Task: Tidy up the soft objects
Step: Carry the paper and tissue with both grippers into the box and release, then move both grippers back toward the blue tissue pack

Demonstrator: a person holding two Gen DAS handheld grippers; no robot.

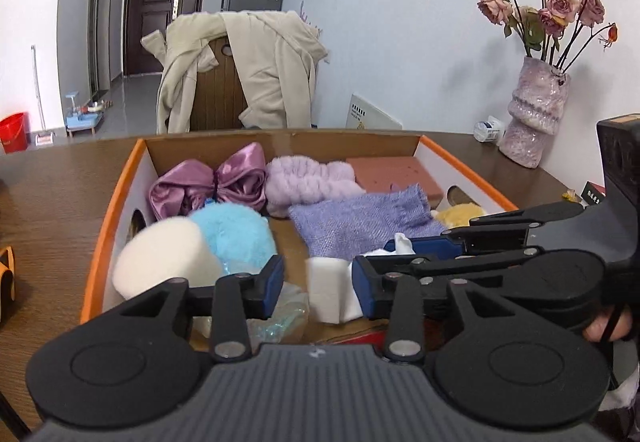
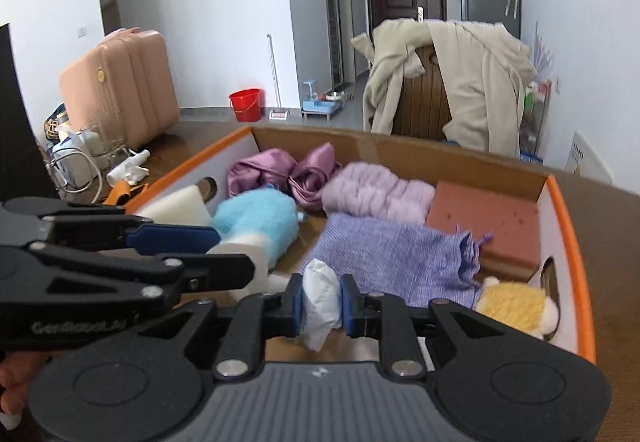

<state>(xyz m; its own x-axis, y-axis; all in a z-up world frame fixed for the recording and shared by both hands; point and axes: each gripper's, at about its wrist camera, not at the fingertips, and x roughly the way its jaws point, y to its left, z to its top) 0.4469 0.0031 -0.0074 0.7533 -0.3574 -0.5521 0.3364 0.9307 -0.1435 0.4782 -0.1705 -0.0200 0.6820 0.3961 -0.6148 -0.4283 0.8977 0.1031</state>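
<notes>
- Right hand-held gripper (image 2: 321, 305), lower centre of my right view: clenched on a white crumpled wad (image 2: 320, 302), held over the near end of the box (image 2: 568, 217).
- Left hand-held gripper (image 1: 317, 286), lower centre of my left view: released, jaws apart with nothing between them; a white foam block (image 1: 326, 292) lies just beyond the gap.
- Box contents, near to far: cream foam cylinder (image 1: 164, 262), blue fluffy toy (image 1: 236, 234), lavender knit cloth (image 1: 360, 226), yellow plush (image 2: 516, 306), pink sponge (image 2: 486, 226), lilac fuzzy headband (image 1: 308, 181), purple satin bow (image 1: 216, 185).
- Brown surface (image 1: 52, 193) carries the box; vase of dried roses (image 1: 536, 109), right of my left view.
</notes>
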